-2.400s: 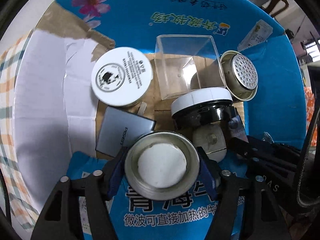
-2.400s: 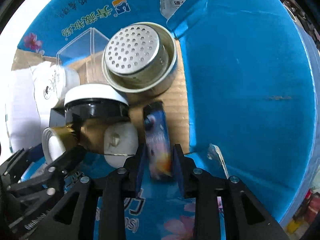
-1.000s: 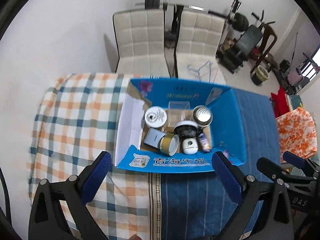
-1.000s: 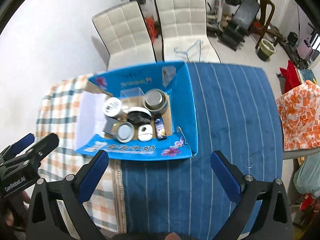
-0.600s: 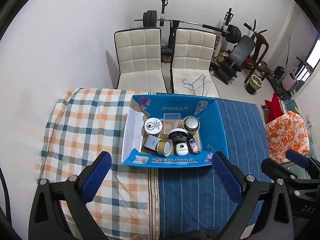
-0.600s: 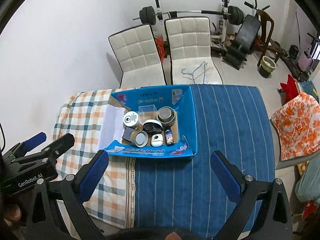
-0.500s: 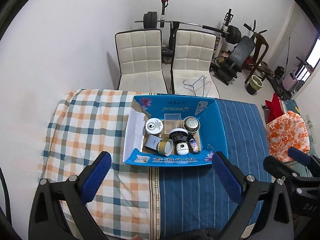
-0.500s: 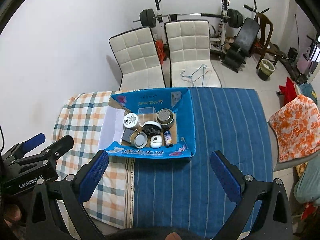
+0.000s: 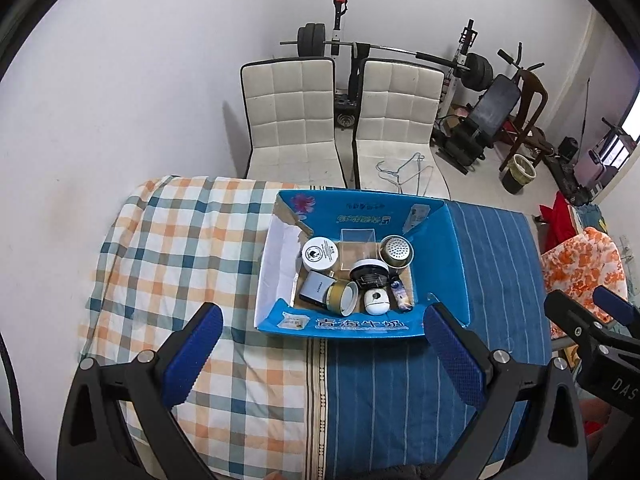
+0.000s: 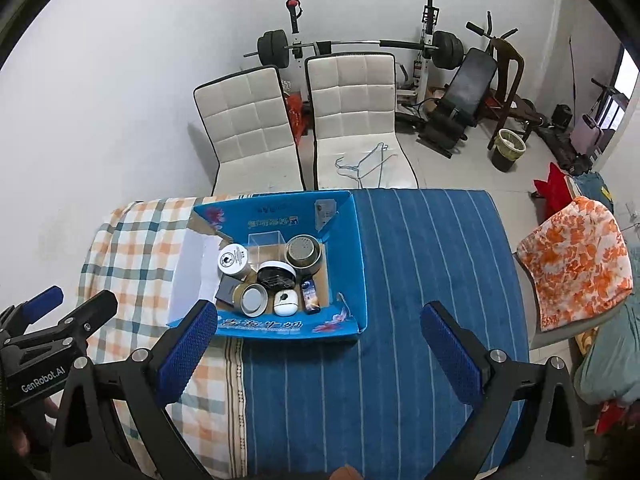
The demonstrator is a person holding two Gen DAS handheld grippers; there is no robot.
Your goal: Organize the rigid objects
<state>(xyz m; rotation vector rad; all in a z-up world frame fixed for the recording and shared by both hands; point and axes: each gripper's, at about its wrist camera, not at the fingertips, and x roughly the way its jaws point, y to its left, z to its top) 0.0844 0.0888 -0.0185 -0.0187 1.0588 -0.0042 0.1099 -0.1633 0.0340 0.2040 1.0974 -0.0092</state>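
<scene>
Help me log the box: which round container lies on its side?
The gold tin, front row beside the white egg-shaped gadget; its open mouth faces sideways, others sit flat.

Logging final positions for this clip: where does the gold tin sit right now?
In the left wrist view, the gold tin lies on its side in the blue cardboard box, front row, between the grey flat case and the white egg-shaped gadget.

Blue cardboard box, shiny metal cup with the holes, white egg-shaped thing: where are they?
blue cardboard box (image 9: 362,324), left wrist view, front wall.
shiny metal cup with holes (image 9: 396,249), left wrist view, perforated top.
white egg-shaped thing (image 10: 285,302), right wrist view, its top.
</scene>
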